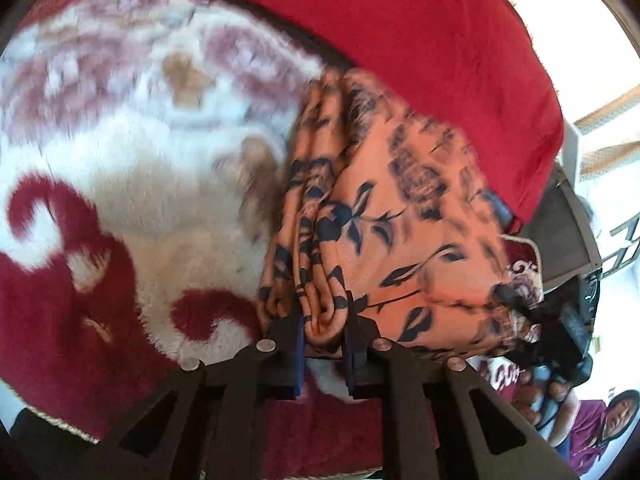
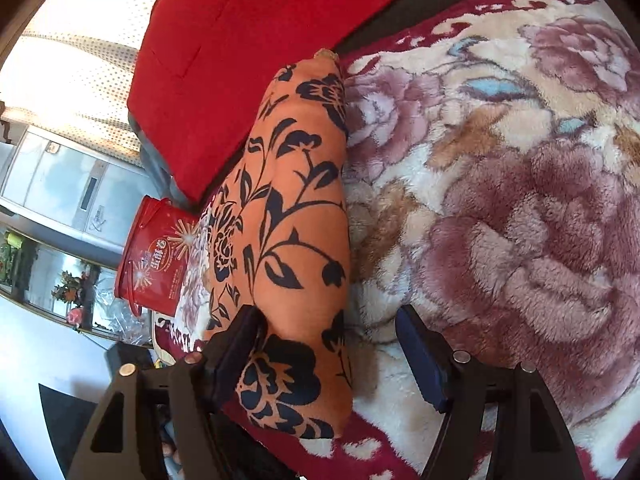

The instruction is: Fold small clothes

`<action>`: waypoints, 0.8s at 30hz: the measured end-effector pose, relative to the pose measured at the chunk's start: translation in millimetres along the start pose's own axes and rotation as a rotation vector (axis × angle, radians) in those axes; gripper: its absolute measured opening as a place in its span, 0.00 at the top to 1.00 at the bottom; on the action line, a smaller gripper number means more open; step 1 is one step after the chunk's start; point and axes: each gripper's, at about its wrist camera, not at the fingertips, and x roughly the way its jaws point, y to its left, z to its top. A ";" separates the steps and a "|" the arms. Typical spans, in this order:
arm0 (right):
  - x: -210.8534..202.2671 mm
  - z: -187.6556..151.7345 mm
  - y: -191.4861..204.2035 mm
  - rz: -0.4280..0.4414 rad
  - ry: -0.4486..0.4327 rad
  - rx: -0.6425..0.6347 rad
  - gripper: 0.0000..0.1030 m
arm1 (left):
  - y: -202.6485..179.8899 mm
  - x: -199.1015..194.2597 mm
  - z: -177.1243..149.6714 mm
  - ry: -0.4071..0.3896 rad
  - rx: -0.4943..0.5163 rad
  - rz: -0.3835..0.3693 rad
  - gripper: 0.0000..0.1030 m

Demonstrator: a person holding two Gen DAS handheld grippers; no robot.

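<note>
An orange garment with dark blue flowers [image 1: 392, 220] lies folded in several layers on a plush floral blanket [image 1: 120, 200]. My left gripper [image 1: 324, 320] is shut on a bunched edge of the garment at its near end. In the right wrist view the same garment [image 2: 296, 216] lies as a long folded strip on the blanket [image 2: 500, 220]. My right gripper [image 2: 328, 332] is open, its left finger resting on the garment's near end, its right finger over the blanket. The left wrist view is blurred by motion.
A red cushion [image 1: 420, 40] lies behind the garment, also in the right wrist view [image 2: 240, 48]. A red tin [image 2: 154, 256] stands beyond the blanket's edge beside a white cabinet [image 2: 60, 180]. A person [image 1: 600, 424] sits at the far right.
</note>
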 end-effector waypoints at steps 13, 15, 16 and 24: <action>32.1 42.6 16.7 0.039 0.090 -0.027 0.19 | -16.2 -9.6 31.3 -0.047 0.080 0.003 0.38; 49.5 45.0 26.1 -0.044 0.116 -0.078 0.34 | -13.6 10.4 32.6 0.002 0.073 0.011 0.39; 51.4 46.3 35.6 -0.071 0.100 -0.134 0.43 | -15.1 16.0 29.5 0.004 0.075 0.022 0.39; 43.0 41.8 45.9 -0.156 0.061 -0.147 0.34 | -29.5 7.7 24.2 -0.026 0.114 0.093 0.39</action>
